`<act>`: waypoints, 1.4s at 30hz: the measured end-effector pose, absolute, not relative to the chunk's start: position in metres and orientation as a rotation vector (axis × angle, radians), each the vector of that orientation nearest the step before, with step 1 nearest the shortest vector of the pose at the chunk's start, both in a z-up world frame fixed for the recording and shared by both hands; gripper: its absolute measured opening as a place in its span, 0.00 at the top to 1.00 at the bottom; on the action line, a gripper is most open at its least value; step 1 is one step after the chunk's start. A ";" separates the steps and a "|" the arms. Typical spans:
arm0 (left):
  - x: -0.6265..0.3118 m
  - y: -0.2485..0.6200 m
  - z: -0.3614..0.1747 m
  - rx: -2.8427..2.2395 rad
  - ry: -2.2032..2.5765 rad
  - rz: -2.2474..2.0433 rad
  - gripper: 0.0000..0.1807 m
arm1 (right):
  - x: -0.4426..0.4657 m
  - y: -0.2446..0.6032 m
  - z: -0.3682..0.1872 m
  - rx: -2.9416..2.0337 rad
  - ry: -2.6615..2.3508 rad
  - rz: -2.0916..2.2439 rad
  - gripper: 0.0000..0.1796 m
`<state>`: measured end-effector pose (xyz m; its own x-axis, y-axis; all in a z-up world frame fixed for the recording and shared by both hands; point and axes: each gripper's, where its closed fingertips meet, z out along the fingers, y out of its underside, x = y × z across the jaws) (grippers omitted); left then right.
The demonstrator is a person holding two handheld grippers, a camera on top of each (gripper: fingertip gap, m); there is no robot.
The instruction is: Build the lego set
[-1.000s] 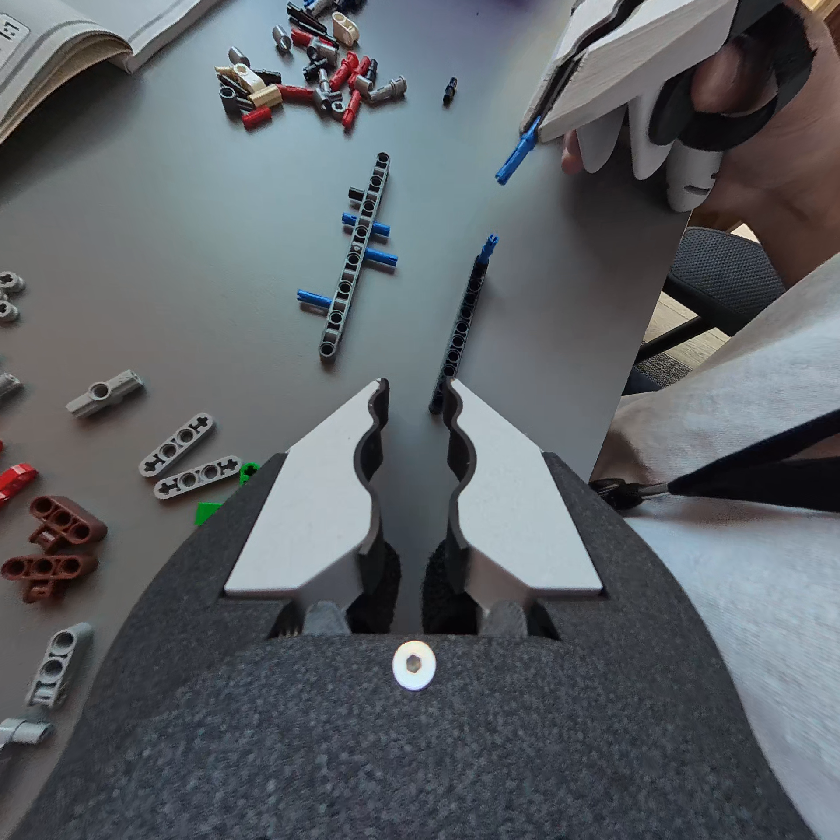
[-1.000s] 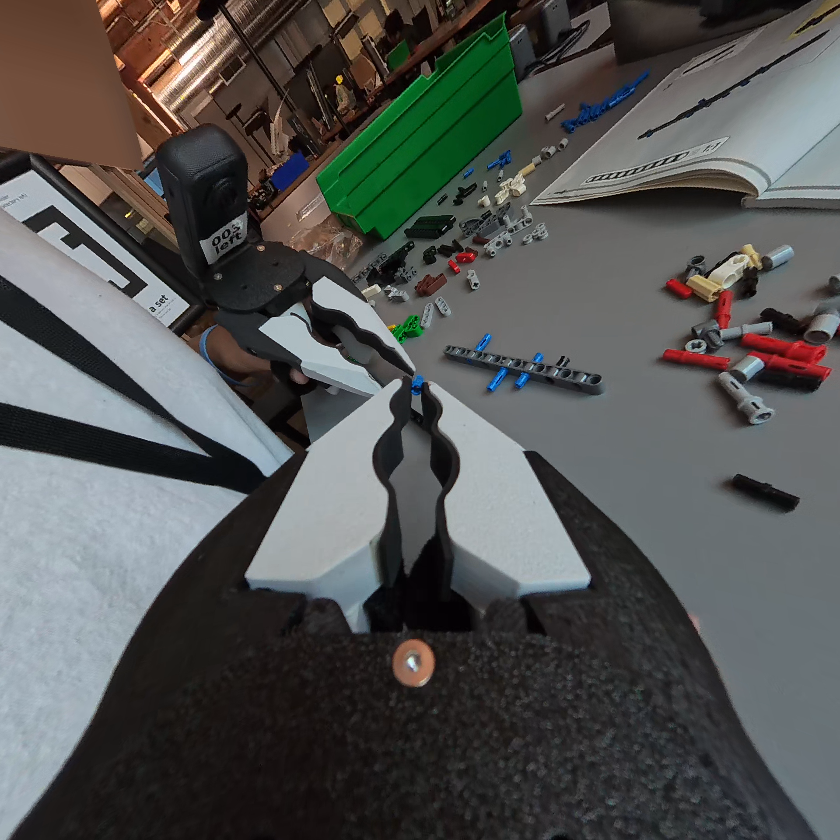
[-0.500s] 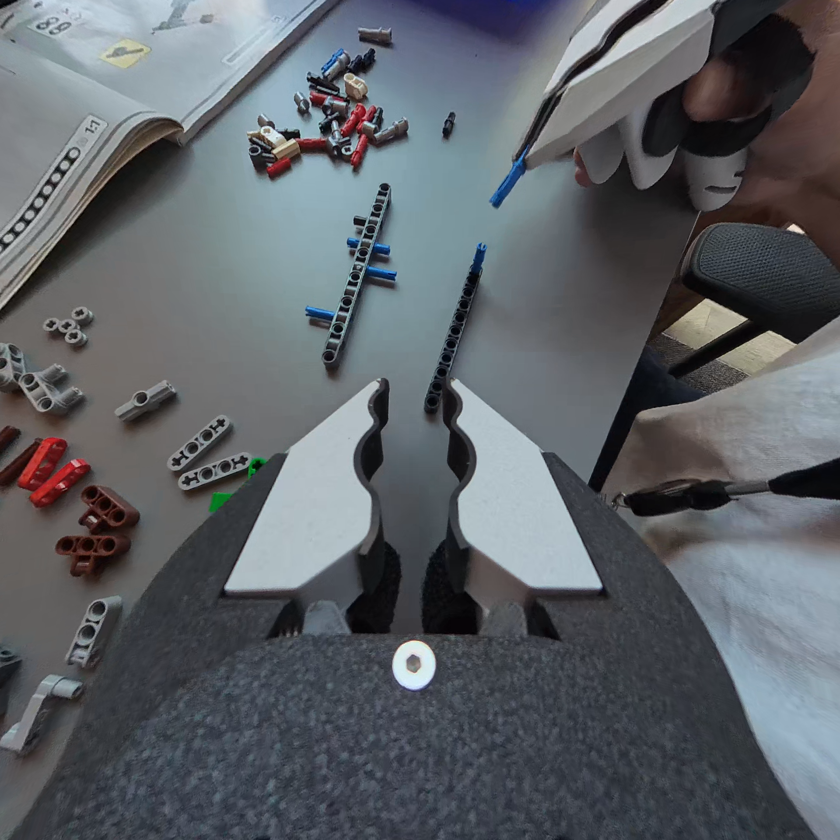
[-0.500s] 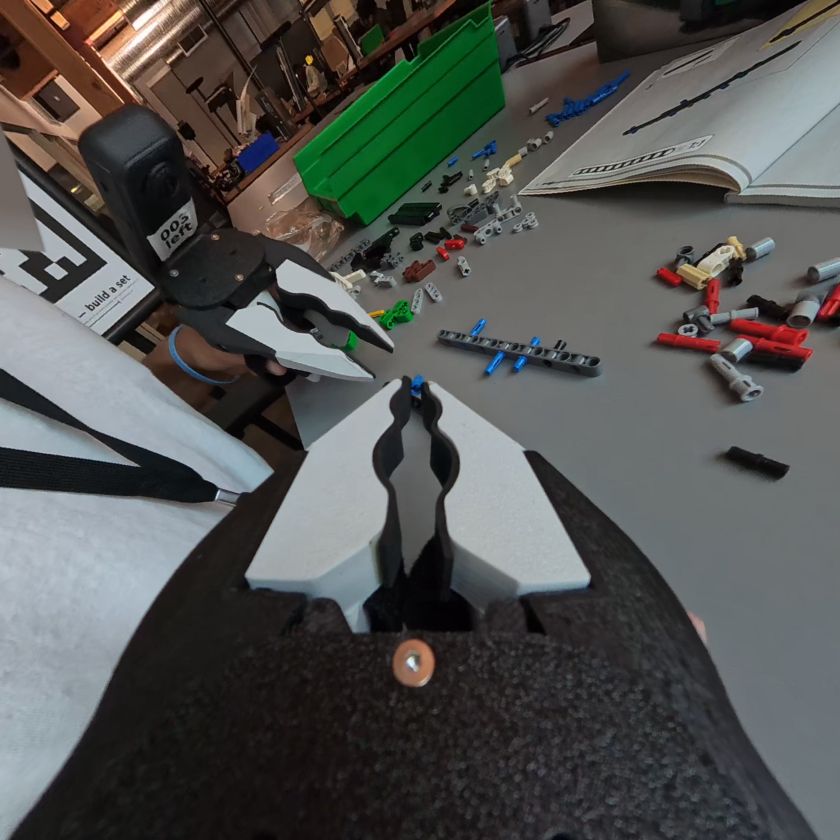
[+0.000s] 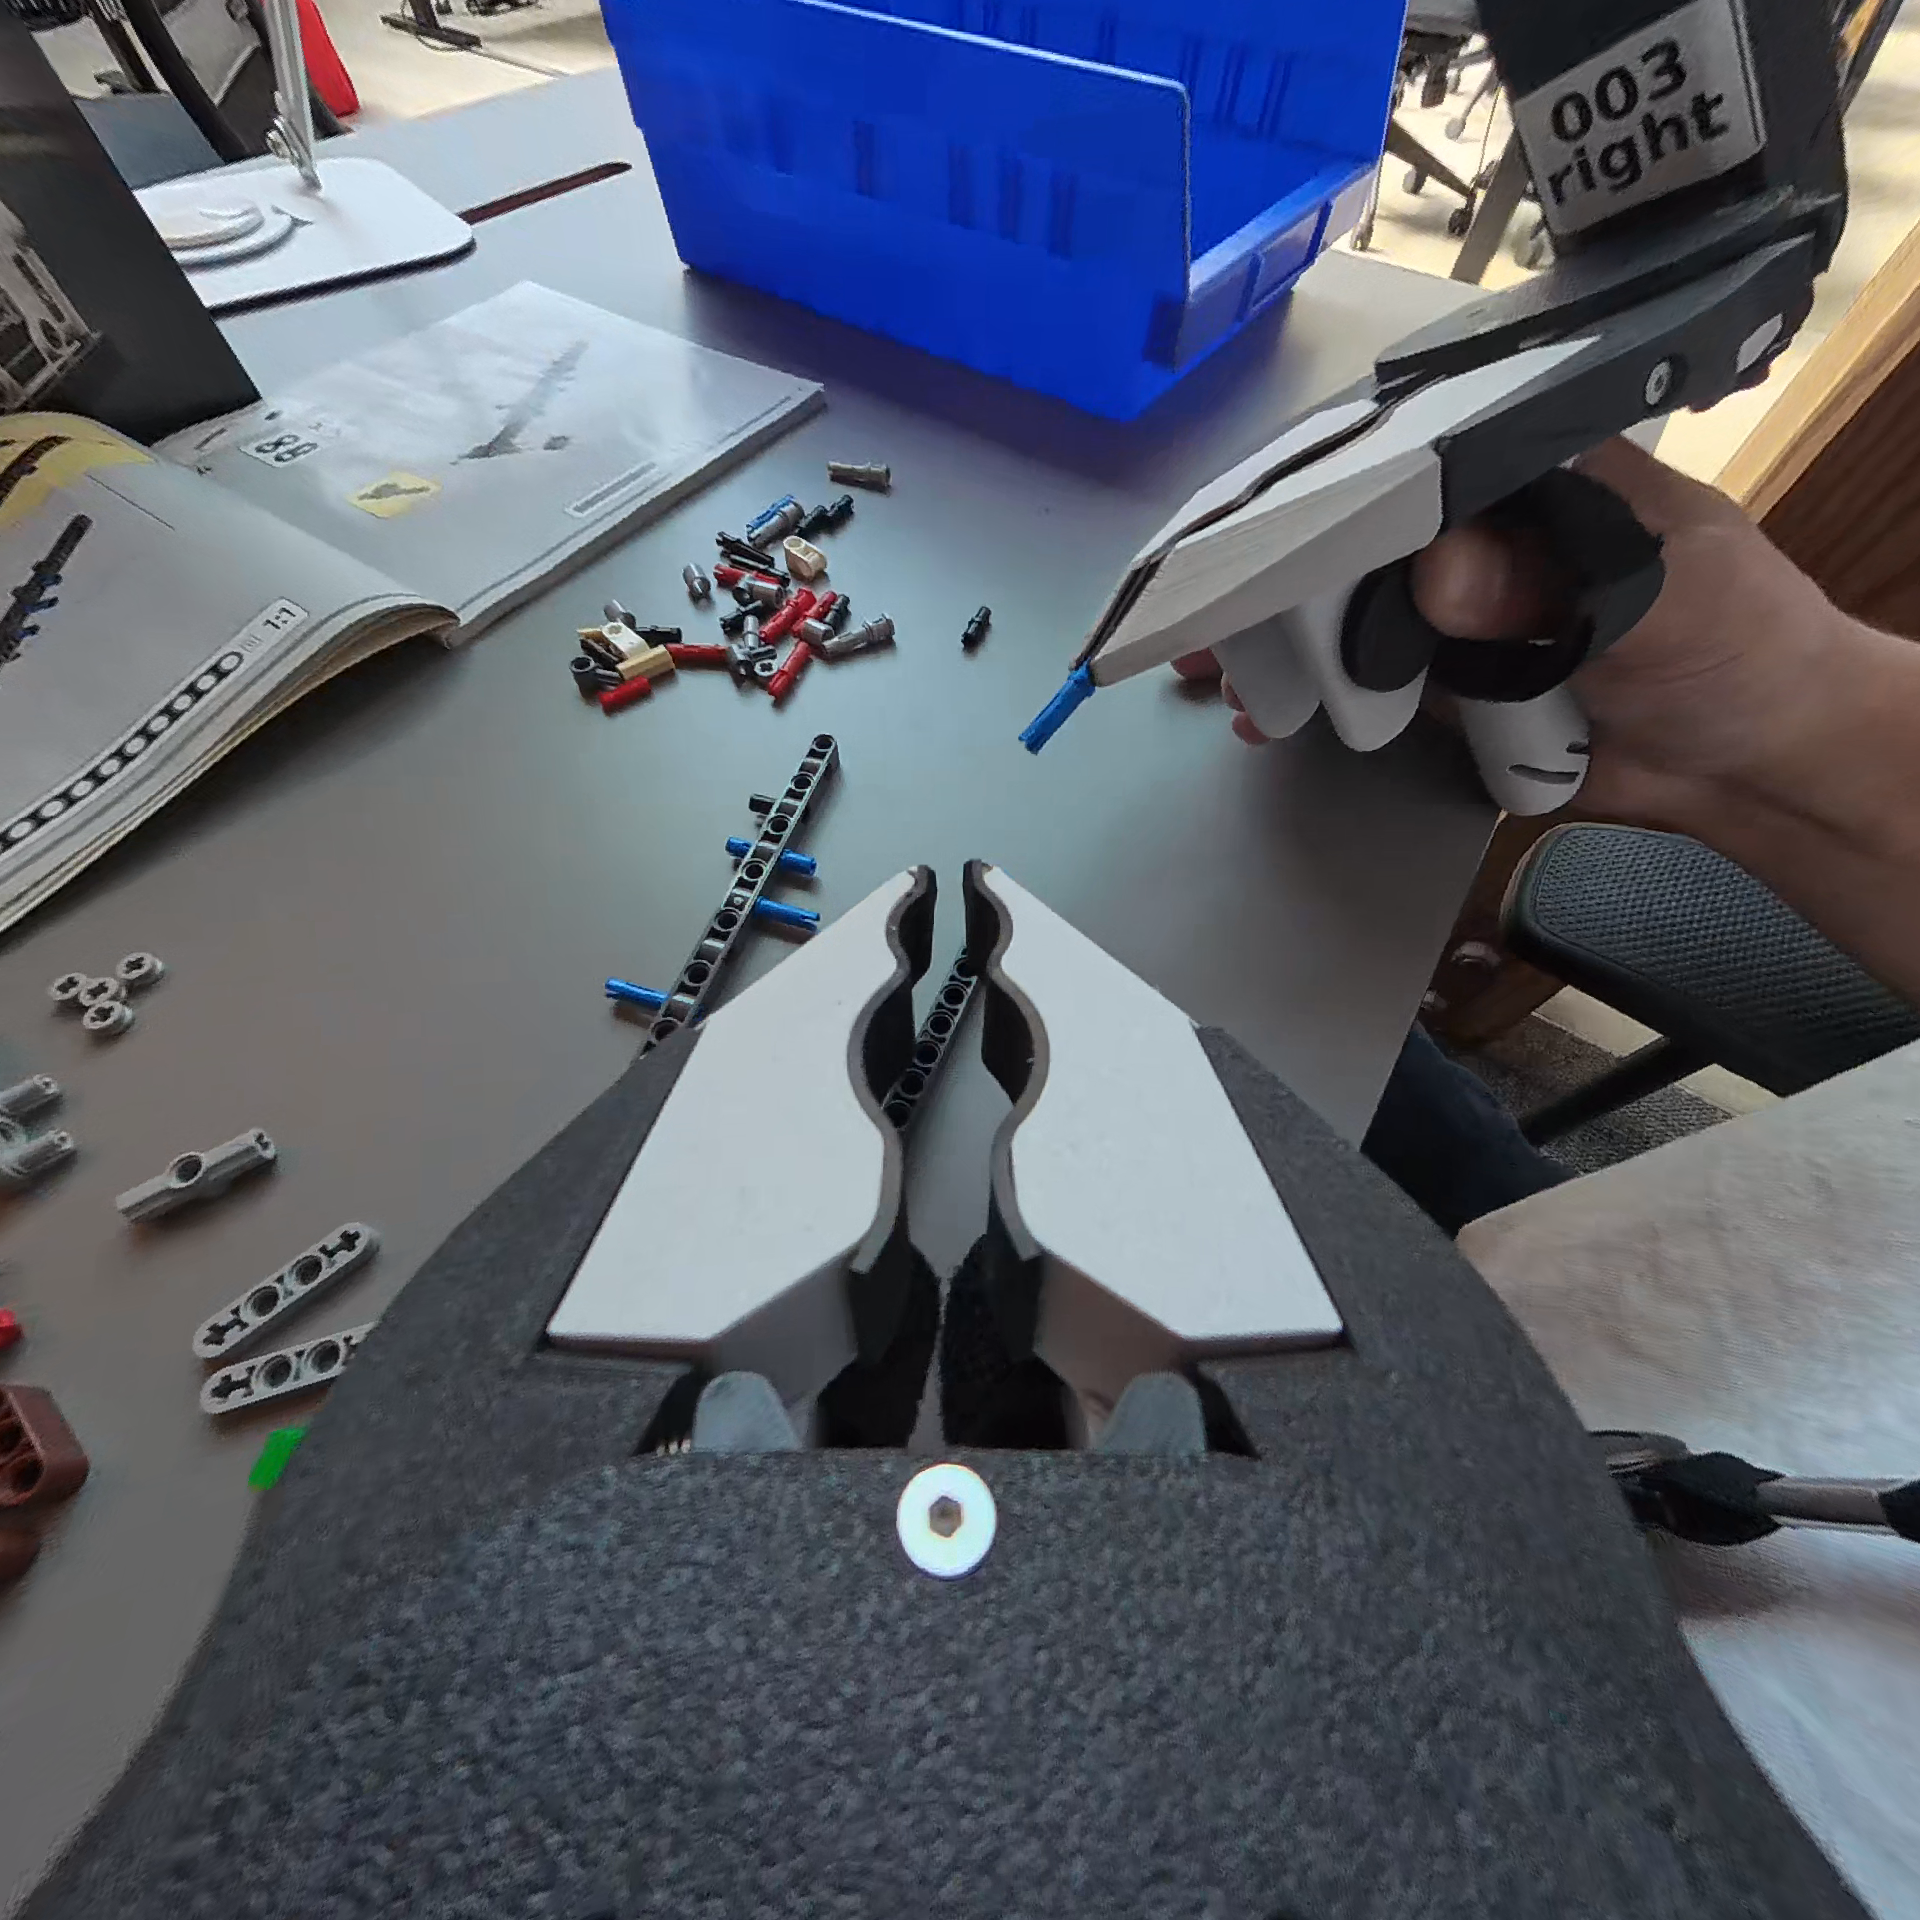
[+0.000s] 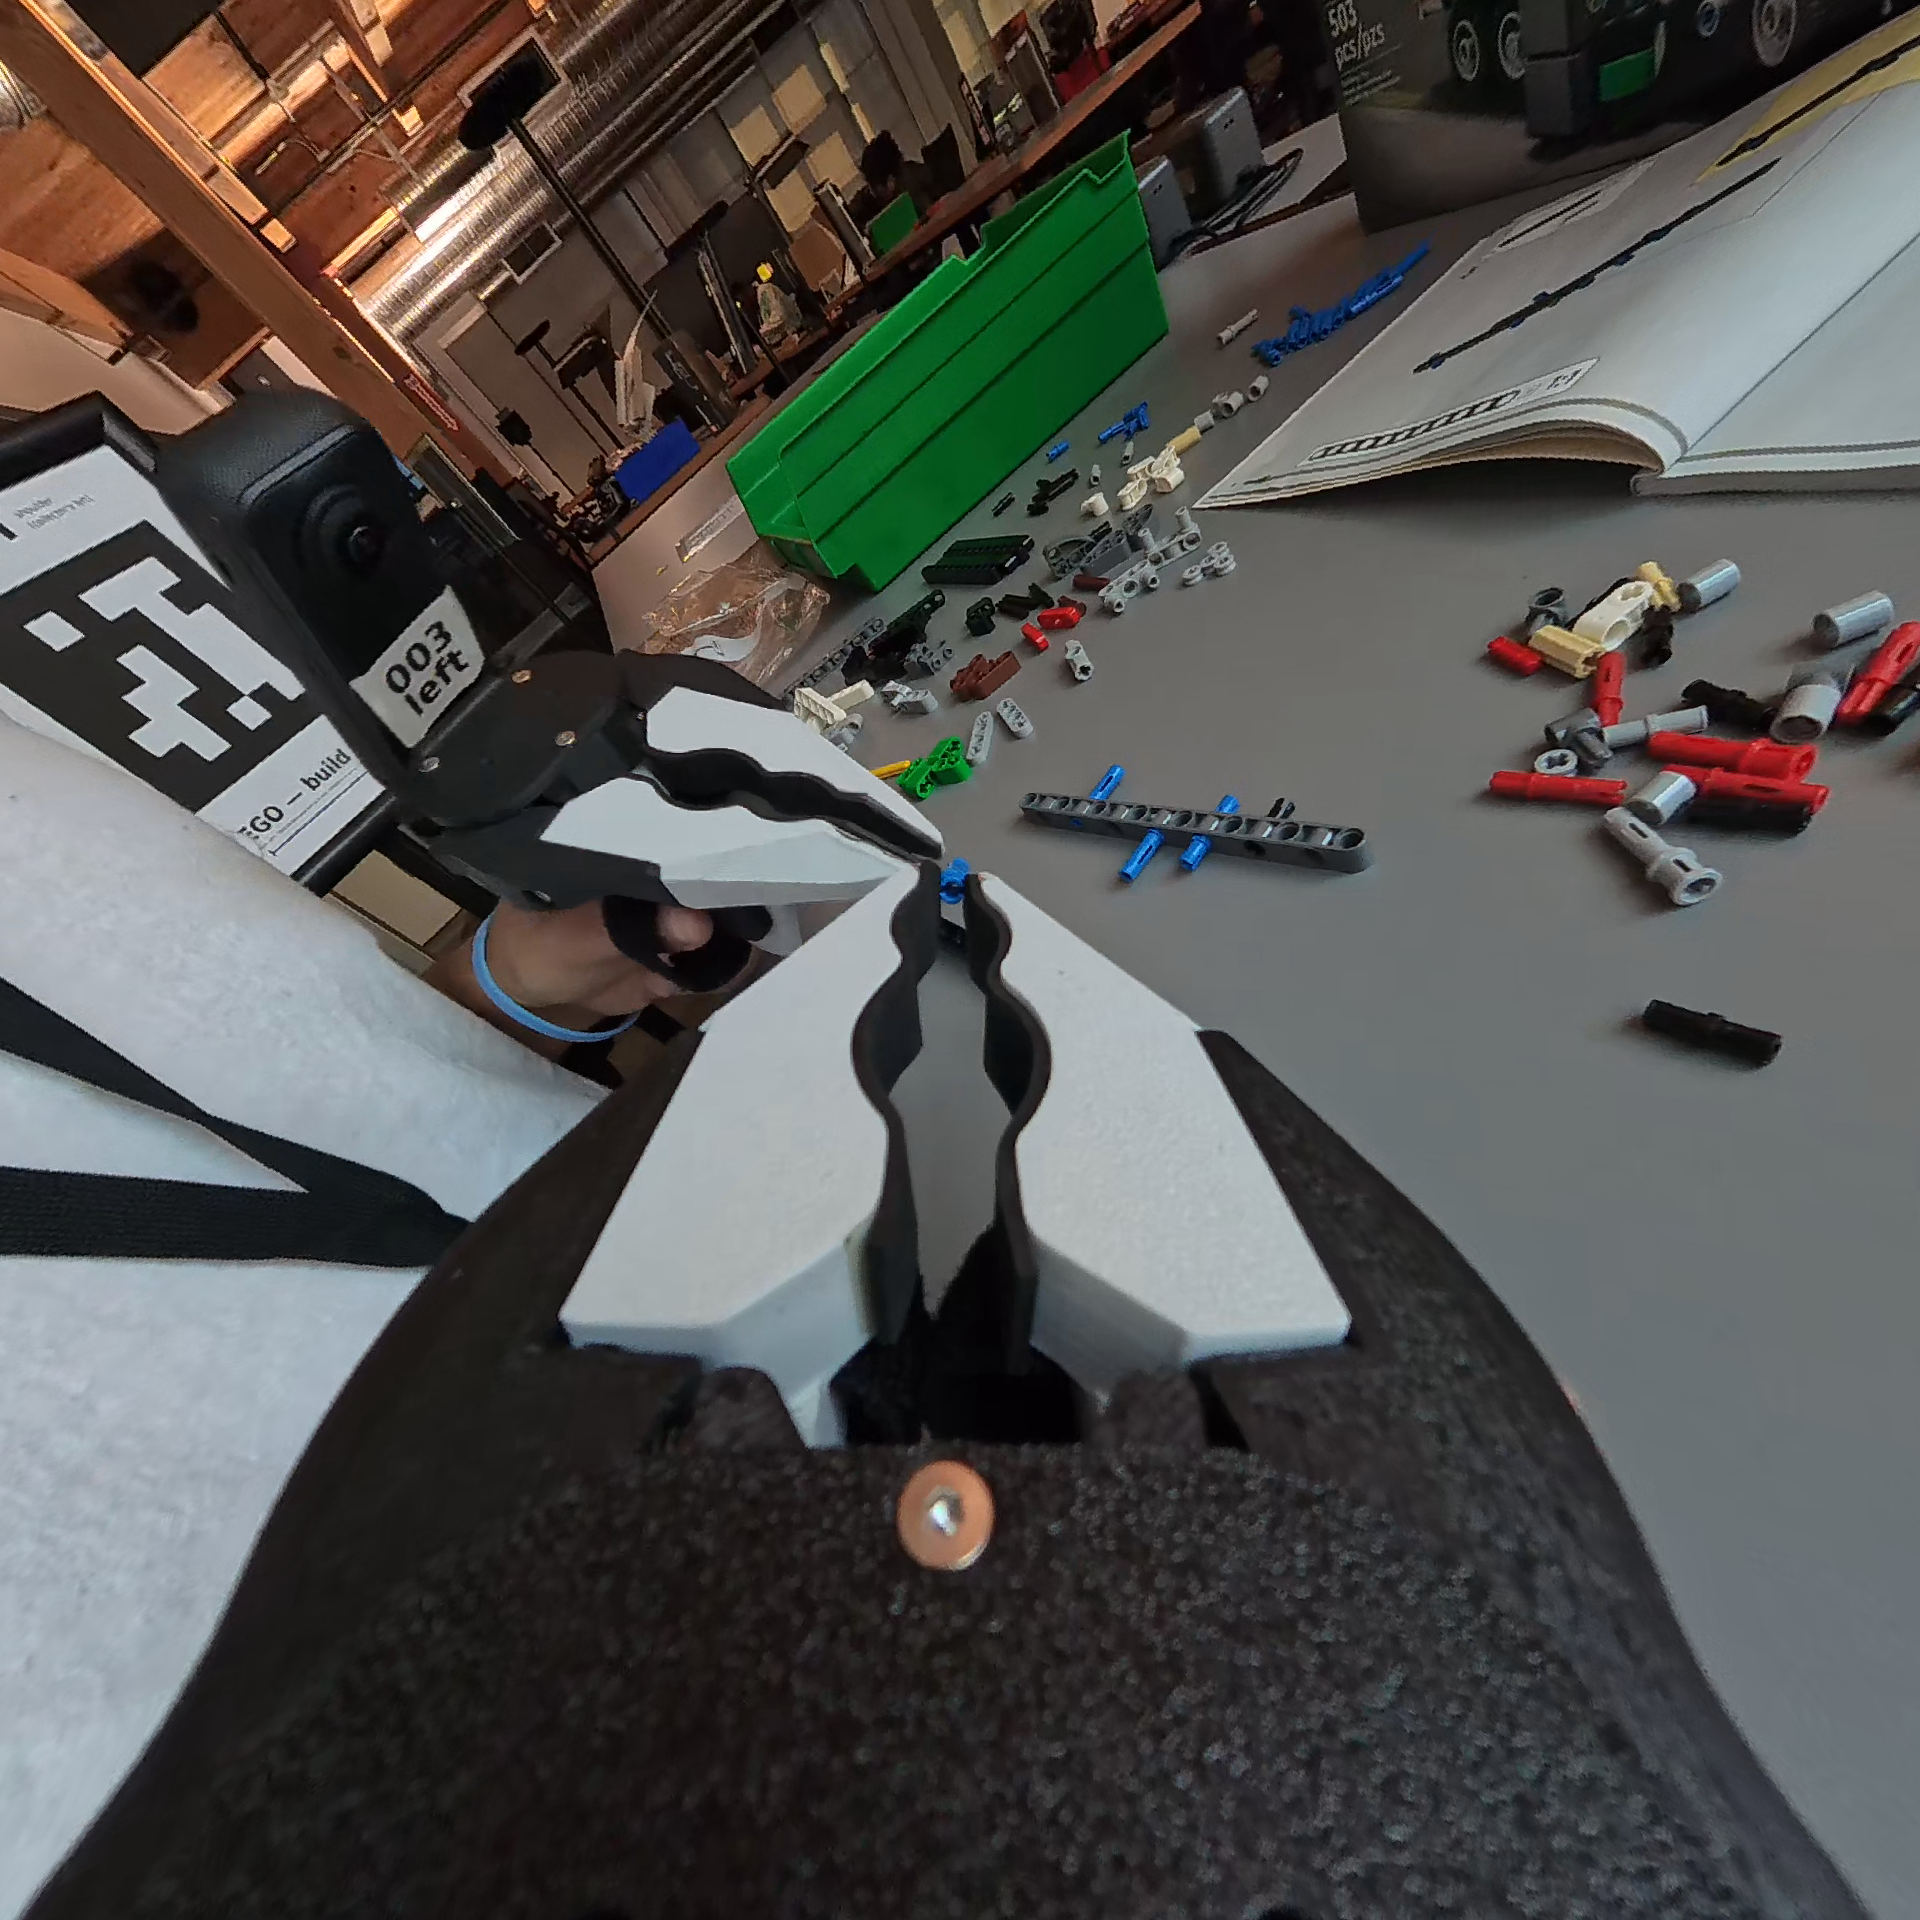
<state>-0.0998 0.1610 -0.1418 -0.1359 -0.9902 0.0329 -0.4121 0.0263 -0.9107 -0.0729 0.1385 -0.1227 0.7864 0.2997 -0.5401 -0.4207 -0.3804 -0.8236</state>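
Grey counter in an open workshop, strewn with Technic parts; landmark for this entry is the grey beam, which lies flat with blue pins through it.

Item 1: black beam. Just right of the grey beam, roughly parallel to it, flat on the counter and seen between my left hand-held gripper's fingers. Those fingers are nearly together at the tips; whether they grasp the beam or merely hang over it, I cannot tell.

Item 2: blue pin. Above the counter, beyond and right of the grey beam, clenched in my right hand-held gripper with most of its length jutting out.

Handling, as I judge it: both parts light, rigid, smooth plastic. I would pinch the beam across its narrow sides near mid-length. The pin may swivel in its grip.

Item 3: open instruction booklet, far left of the grey beam.
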 end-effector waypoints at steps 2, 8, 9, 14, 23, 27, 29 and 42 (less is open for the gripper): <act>-0.101 0.165 -0.136 -1.447 1.580 -1.119 0.98 | -0.073 0.138 -0.122 -1.804 0.089 0.770 0.98; -0.102 0.160 -0.141 -1.446 1.625 -1.104 0.97 | -0.073 0.138 -0.120 -1.790 0.089 0.771 0.98; -0.102 0.158 -0.141 -1.434 1.639 -1.099 0.97 | -0.073 0.138 -0.120 -1.790 0.089 0.771 0.98; -0.101 0.157 -0.145 -1.448 1.661 -1.087 0.96 | -0.073 0.137 -0.120 -1.785 0.089 0.772 0.98; -0.105 0.159 -0.148 -1.468 1.680 -1.103 0.95 | -0.074 0.137 -0.120 -1.791 0.088 0.772 0.98; -0.106 0.161 -0.149 -1.477 1.677 -1.103 0.95 | -0.074 0.137 -0.121 -1.792 0.088 0.773 0.98; -0.106 0.161 -0.149 -1.477 1.676 -1.097 0.95 | -0.074 0.138 -0.121 -1.796 0.088 0.775 0.98; -0.110 0.165 -0.151 -1.474 1.685 -1.064 0.95 | -0.074 0.138 -0.121 -1.795 0.092 0.775 0.98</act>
<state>-0.1101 0.1653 -0.1511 -0.1557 -0.9871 0.0379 -0.4583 0.0382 -0.8880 -0.0743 0.1377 -0.1212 0.7811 0.3076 -0.5434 -0.4257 -0.3742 -0.8238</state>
